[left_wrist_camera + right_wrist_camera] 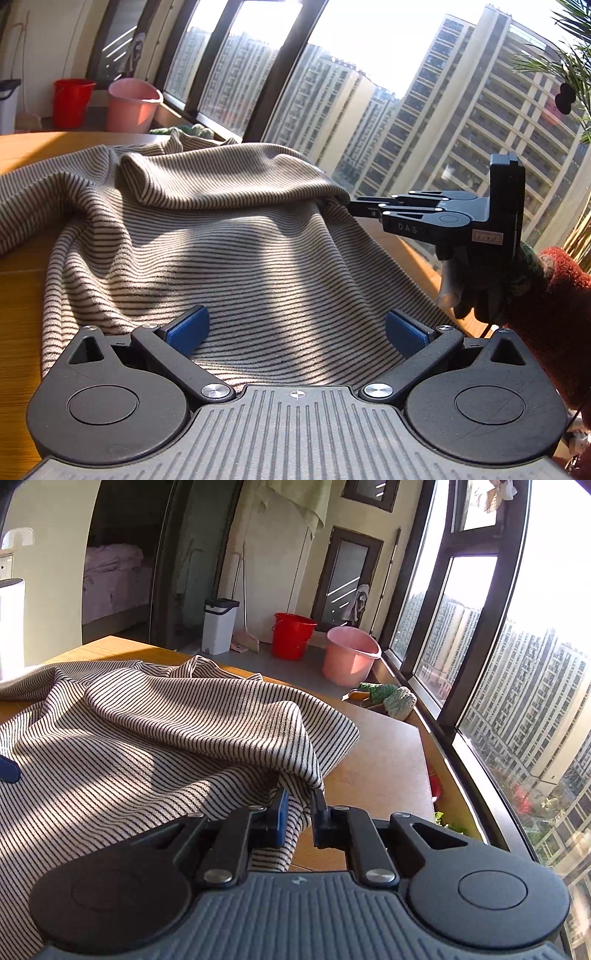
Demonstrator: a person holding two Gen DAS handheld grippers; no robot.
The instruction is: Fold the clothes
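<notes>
Now my right gripper [299,812] pinches the striped garment's [221,240] edge; my left gripper [295,332] gapes wide, empty, the cloth running lengthwise away toward the window [369,74].

A: so where was everything?

B: beige black-striped knit garment [155,731] lay spread on the wooden table [384,760], one edge folded back over itself.

A: and behind it?

B: red plastic bucket [291,635] sat left of the pink plastic bucket [349,659], both by the window.
</notes>
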